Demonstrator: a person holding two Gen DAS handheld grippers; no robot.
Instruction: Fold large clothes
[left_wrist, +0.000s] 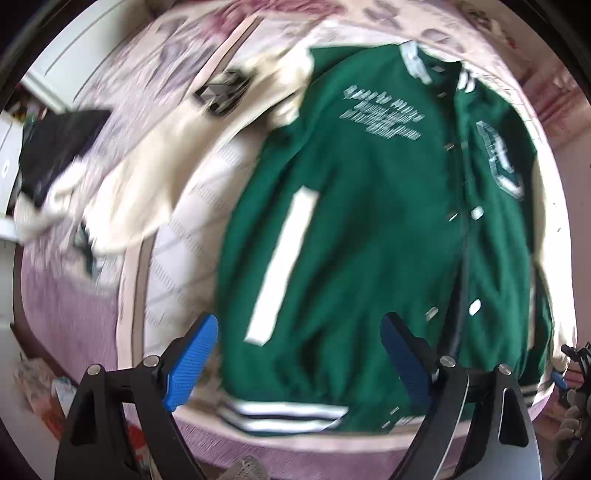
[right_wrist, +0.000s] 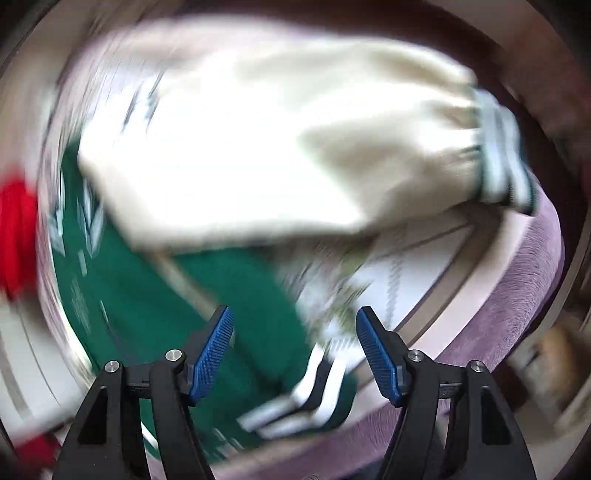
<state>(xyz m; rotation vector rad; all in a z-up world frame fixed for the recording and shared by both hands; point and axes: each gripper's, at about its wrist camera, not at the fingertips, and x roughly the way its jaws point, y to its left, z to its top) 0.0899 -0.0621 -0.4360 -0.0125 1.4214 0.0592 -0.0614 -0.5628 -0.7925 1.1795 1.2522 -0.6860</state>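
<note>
Left wrist view: green jacket (left_wrist: 369, 229) spread front-up on the bed (left_wrist: 70, 314), one cream sleeve (left_wrist: 155, 158) flung out sideways; left gripper (left_wrist: 299, 354) above its hem, fingers spread, nothing between. Right wrist view, blurred: right gripper (right_wrist: 295, 354) spread too, empty, over the hem (right_wrist: 306, 402); other cream sleeve (right_wrist: 280, 147) beyond.

Jacket (left_wrist: 369, 229) flat on bed (left_wrist: 74, 317), sleeve (left_wrist: 155, 155) leftward.

Each gripper, left (left_wrist: 299, 354) and right (right_wrist: 295, 350), is built of black angled arms, joined by silver screws and tipped with blue ribbed pads (right_wrist: 214, 354).
</note>
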